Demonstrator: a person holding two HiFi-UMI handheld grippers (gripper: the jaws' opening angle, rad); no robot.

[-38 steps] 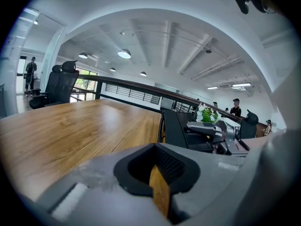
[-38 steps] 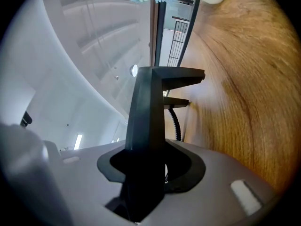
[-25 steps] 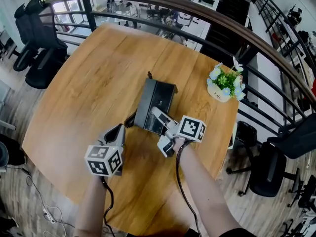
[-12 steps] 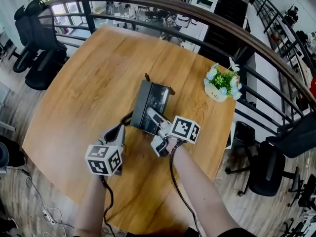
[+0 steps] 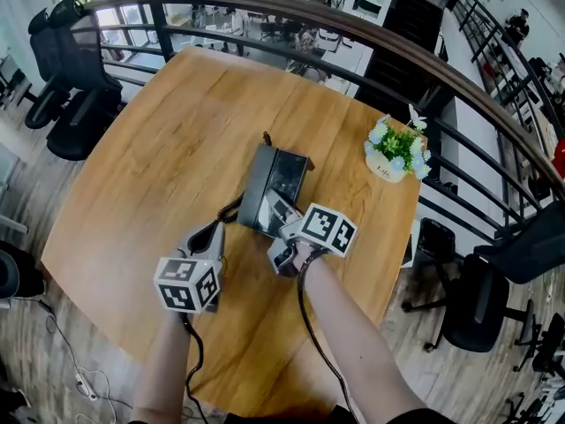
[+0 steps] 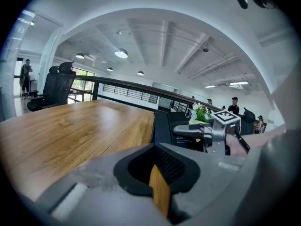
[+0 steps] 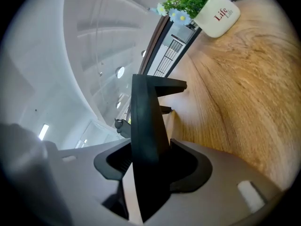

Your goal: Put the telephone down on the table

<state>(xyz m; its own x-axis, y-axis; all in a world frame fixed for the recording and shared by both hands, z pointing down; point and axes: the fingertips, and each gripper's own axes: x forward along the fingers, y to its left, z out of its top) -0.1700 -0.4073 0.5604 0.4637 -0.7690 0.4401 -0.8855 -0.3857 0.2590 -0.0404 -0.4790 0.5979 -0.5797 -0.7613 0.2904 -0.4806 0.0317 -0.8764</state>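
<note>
— On the desk [image 5: 159, 148], which container do you see, and what is in it?

— Near the right edge stands a white pot [image 5: 386, 168]. Green leaves with small pale flowers [image 5: 399, 141] fill it. It is well apart from the telephone [image 5: 275, 184].

— Where is the telephone?

— It lies on the wood near the middle of the desk. It is black, and a dark cord [image 5: 231, 210] leaves its left side.

— How are the tools?

— The right tool [image 5: 281, 210] has its jaws around the near edge of the telephone. These jaws have just been opening. The black edge stands between them, released as far as I can see, no more pinched. The left tool [image 5: 216, 230] is just beside the cord, with its jaws almost together and nothing between them.

— What does one view give that the others do not?

— The right gripper view shows the word "Life" on the pot, which from the head view is too small to read. The left gripper view shows the right tool from the side, at the telephone. Only the head view shows the black chairs [image 5: 75, 69] beyond the desk.

— And against one second ago?

— The telephone is at almost the same place on the desk. The right tool is drawn a little closer over it.
</note>
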